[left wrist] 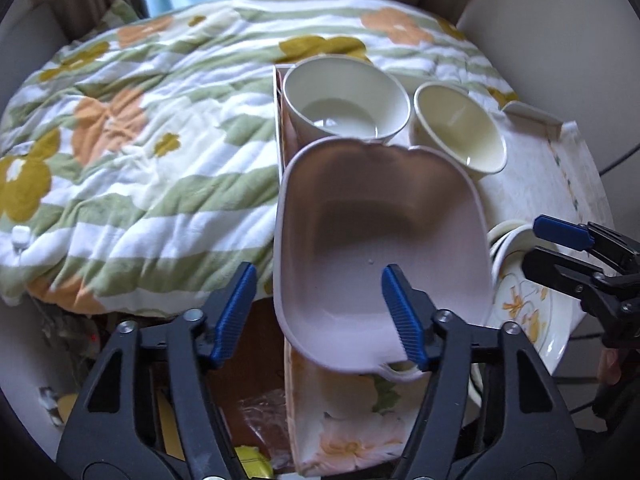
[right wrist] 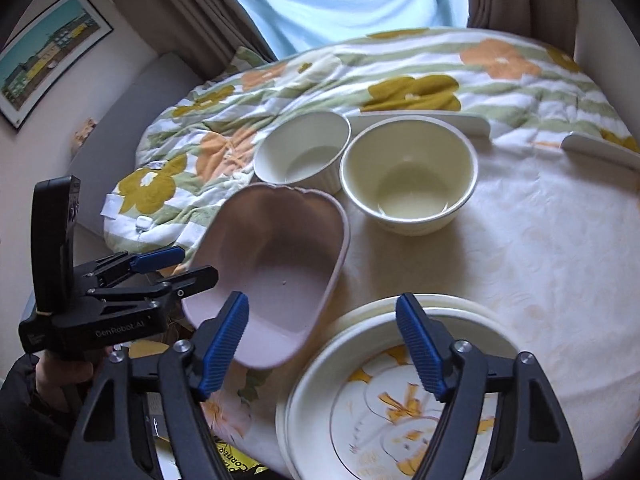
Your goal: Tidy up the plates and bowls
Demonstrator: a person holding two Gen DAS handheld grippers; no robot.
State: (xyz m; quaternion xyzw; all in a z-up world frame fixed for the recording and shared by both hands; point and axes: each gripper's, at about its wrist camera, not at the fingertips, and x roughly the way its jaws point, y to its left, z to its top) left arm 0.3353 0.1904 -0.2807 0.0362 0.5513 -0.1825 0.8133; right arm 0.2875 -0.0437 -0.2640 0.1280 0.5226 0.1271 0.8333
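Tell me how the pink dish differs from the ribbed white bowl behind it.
The pink dish is dusty pink with a scalloped, roughly heart-shaped rim; the ribbed white bowl is white and round. The pink dish is tilted, its near end hanging past the table edge, while the ribbed white bowl stands upright and level. The pink dish's outside looks smooth; the ribbed white bowl has vertical ridges. Both are empty and sit on the table.

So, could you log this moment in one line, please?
left fingers: open, astride pink bowl rim | right fingers: open above stacked plates
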